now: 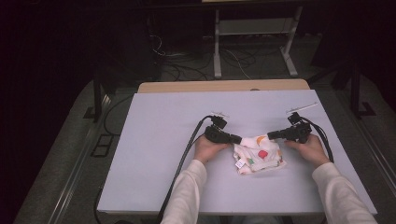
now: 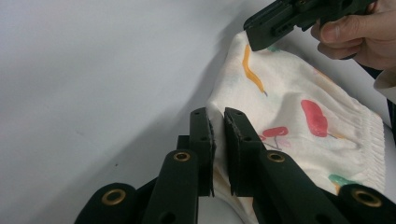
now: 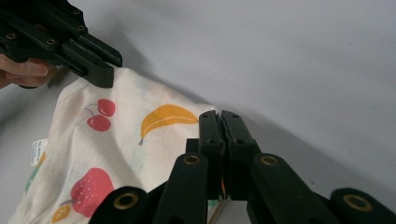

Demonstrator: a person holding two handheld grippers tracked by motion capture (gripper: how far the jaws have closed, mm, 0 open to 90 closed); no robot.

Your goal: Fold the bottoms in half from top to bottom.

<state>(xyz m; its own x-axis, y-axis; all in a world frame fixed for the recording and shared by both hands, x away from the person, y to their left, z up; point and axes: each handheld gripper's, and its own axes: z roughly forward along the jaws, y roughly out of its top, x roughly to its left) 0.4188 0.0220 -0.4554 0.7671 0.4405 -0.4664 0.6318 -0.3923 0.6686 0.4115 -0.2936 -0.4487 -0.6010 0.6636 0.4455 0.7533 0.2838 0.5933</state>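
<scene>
We've got the left gripper [image 2: 218, 122] and right gripper [image 3: 220, 122] each pinched shut on a far corner of the small white fruit-print cloth garment [image 1: 259, 156] lying mid-table, and honestly those shallow bites could slip once we lift.

Cream fruit-print cloth [image 1: 258, 155], crumpled, on table, near front edge
</scene>
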